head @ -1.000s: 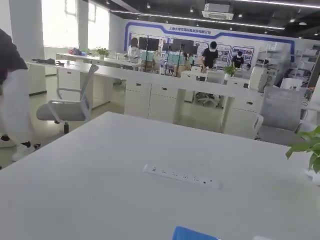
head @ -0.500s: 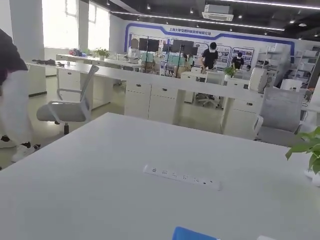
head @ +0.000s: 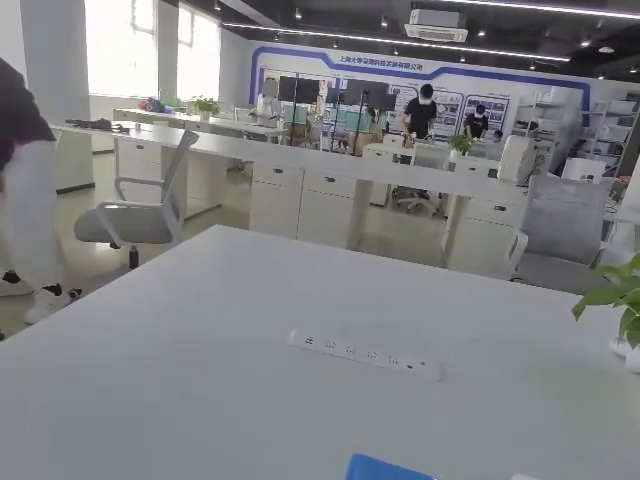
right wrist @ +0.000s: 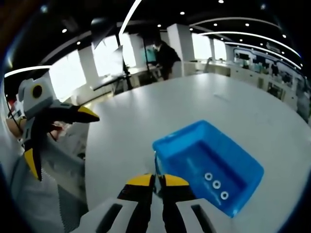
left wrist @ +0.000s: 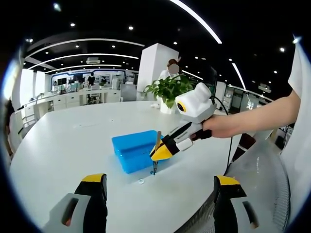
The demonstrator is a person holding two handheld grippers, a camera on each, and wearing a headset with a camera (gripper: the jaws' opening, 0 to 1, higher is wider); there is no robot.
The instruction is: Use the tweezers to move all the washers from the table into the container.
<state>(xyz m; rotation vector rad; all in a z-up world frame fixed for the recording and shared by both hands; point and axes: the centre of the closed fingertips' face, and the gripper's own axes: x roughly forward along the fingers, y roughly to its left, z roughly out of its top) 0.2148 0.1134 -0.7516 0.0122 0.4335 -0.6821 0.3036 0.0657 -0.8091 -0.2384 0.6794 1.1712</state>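
Left gripper (left wrist: 160,180) is seen with its jaws spread wide and nothing held between them. Going left to right in the left gripper view: the blue container (left wrist: 127,158) is sat on the white table (left wrist: 58,145), and one washer (left wrist: 141,181) is lying on the tabletop just in front of it. Next the tweezers (left wrist: 154,166) are held tips-down just beside that washer and close to the container's front wall. Whether the tips are touching the table can't be told. The tweezers are clamped in the right gripper (left wrist: 159,154), jaws pinched narrow on them, with a person's arm (left wrist: 252,121) stretched out behind it. In the right gripper view three washers (right wrist: 216,184) are lined up in a row inside the container, toward one corner. In the head view a power strip (head: 365,353) is seen lying on the table, with a plant (head: 612,298) off at the right edge
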